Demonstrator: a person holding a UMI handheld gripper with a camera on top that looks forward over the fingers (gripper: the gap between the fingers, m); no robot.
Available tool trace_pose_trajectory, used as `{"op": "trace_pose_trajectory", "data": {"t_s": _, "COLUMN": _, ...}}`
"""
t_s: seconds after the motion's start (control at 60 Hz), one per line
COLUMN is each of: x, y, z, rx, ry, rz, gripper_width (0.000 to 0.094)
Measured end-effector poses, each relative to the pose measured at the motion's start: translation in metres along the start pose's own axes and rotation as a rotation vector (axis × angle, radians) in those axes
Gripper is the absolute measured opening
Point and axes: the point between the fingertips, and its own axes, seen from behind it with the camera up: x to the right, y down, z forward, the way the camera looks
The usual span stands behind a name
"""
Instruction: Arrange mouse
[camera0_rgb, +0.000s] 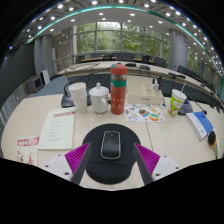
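We see the mouse (light, hard, smooth) near the table's front edge, between our wide-open gripper's fingers; grab its sides.

pale table | chairs | windows | ceiling lights

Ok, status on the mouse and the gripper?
Gripper open. Mouse on round mouse pad, between the fingers, untouched. Nothing in the way.

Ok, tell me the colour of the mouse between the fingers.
Black with a grey centre strip; the mouse sits on a round black mouse pad, seen in the gripper view.
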Motion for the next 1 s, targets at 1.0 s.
{"op": "trace_pose_trajectory", "data": {"t_s": 1.0, "x": -0.034, "y": 0.082, "z": -0.392, "rx": 0.146, "ry": 0.061, "rz": 0.07, "gripper_width": 0.0855}}
